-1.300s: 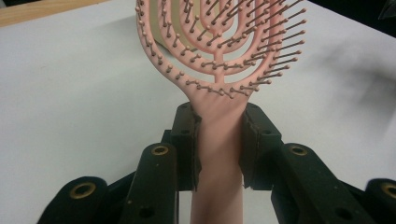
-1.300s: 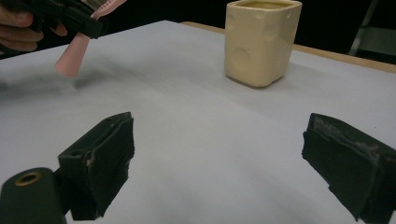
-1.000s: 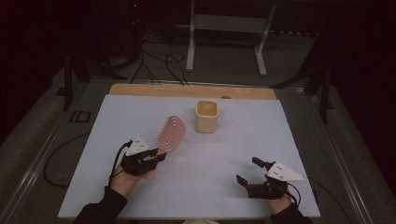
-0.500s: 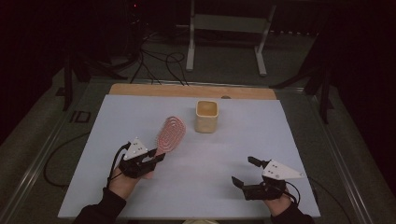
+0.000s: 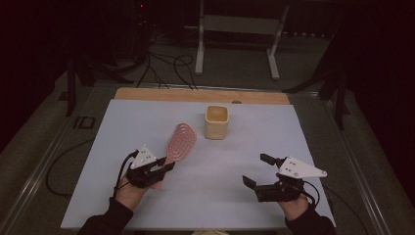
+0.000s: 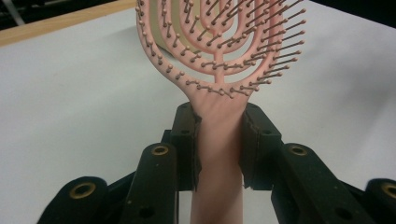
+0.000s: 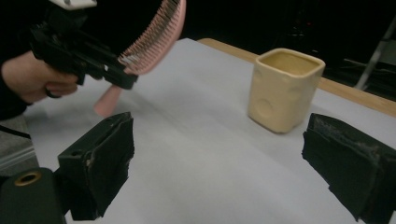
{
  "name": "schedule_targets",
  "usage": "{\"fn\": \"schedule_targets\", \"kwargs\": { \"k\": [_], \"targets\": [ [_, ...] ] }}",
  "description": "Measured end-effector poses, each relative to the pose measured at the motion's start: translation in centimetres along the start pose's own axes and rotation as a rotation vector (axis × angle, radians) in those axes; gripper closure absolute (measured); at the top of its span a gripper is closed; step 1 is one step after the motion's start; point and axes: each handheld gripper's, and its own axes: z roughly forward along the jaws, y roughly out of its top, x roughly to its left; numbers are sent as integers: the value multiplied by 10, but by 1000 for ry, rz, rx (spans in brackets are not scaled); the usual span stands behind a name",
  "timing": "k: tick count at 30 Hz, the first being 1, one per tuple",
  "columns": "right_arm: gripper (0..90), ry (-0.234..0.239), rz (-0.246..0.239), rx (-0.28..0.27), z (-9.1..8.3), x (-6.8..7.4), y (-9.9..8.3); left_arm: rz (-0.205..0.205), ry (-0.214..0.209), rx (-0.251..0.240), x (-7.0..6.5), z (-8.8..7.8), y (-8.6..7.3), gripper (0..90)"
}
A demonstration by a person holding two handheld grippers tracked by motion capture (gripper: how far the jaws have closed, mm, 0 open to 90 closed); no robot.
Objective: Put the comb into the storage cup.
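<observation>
A pink hairbrush (image 5: 180, 140) with an open, looped head is held up off the white table sheet (image 5: 254, 142), head pointing away from me. My left gripper (image 5: 164, 169) is shut on the brush handle (image 6: 218, 140), its pads (image 6: 187, 140) pressing both sides. From the right gripper view the brush (image 7: 154, 37) slants up at the upper left. My right gripper (image 5: 258, 171) hovers at the front right, open, nothing between its fingers (image 7: 105, 163). A cream square cup (image 5: 216, 121) stands upright near the far middle of the sheet; the right gripper view shows the cup (image 7: 285, 88) ahead.
A wooden strip (image 5: 195, 95) edges the far side of the sheet. Beyond the table are cables (image 5: 161, 63) on the floor and a white metal stand (image 5: 235, 29).
The right gripper has risen and shifted a little to the left. The left gripper and the brush have kept still.
</observation>
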Motion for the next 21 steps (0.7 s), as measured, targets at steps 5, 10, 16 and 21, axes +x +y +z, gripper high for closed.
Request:
{"fn": "schedule_targets", "kwargs": {
  "k": [5,10,16,21],
  "targets": [
    [89,32,9,-6,4,2,14,2,1,0,0,0,0,712],
    [88,42,1,-3,10,2,25,0,-1,0,-1,1,0,712],
    [82,74,-1,1,19,3,37,6,-4,0,-3,1,1,712],
    [83,98,-23,-14,28,8,46,6,-8,-5,-3,1,2,712]
  ]
}}
